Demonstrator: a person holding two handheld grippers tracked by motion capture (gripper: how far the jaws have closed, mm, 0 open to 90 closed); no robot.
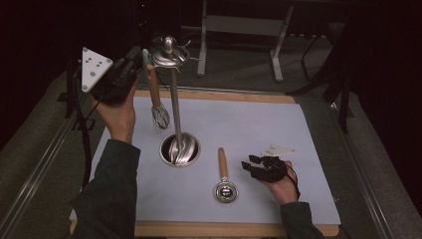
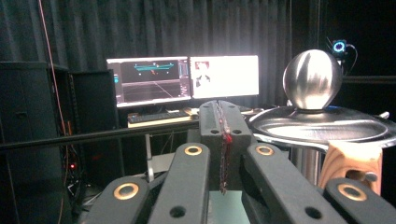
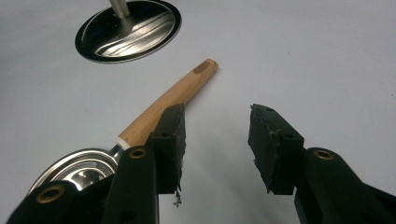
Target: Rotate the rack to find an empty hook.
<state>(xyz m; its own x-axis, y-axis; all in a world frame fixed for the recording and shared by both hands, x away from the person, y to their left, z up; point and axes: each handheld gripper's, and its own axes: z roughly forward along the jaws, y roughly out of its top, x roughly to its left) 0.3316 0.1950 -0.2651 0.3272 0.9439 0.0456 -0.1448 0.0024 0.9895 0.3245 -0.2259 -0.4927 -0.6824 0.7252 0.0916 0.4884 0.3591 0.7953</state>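
A metal utensil stand (image 1: pixel 175 99) rises from a round base (image 1: pixel 180 149) on the pale mat; its ball top (image 2: pixel 312 79) is close at the right of the left gripper view. A wire whisk (image 1: pixel 159 117) with a wooden handle (image 2: pixel 355 163) hangs upright under the stand's top disc. Held high, my left gripper (image 1: pixel 137 57) has its pads (image 2: pixel 219 140) pressed together just left of that handle. A small metal ladle (image 1: pixel 226 191) with a wooden handle (image 3: pixel 173 95) lies flat on the mat. My right gripper (image 3: pixel 215 121) rests open just right of that handle, nothing between its fingers.
The pale mat (image 1: pixel 278 124) lies on a wooden board (image 1: pixel 224 229) with bare room at the right and back. A metal frame (image 1: pixel 239 25) stands on the floor behind. Two lit monitors (image 2: pixel 187 79) glow in the dark beyond.
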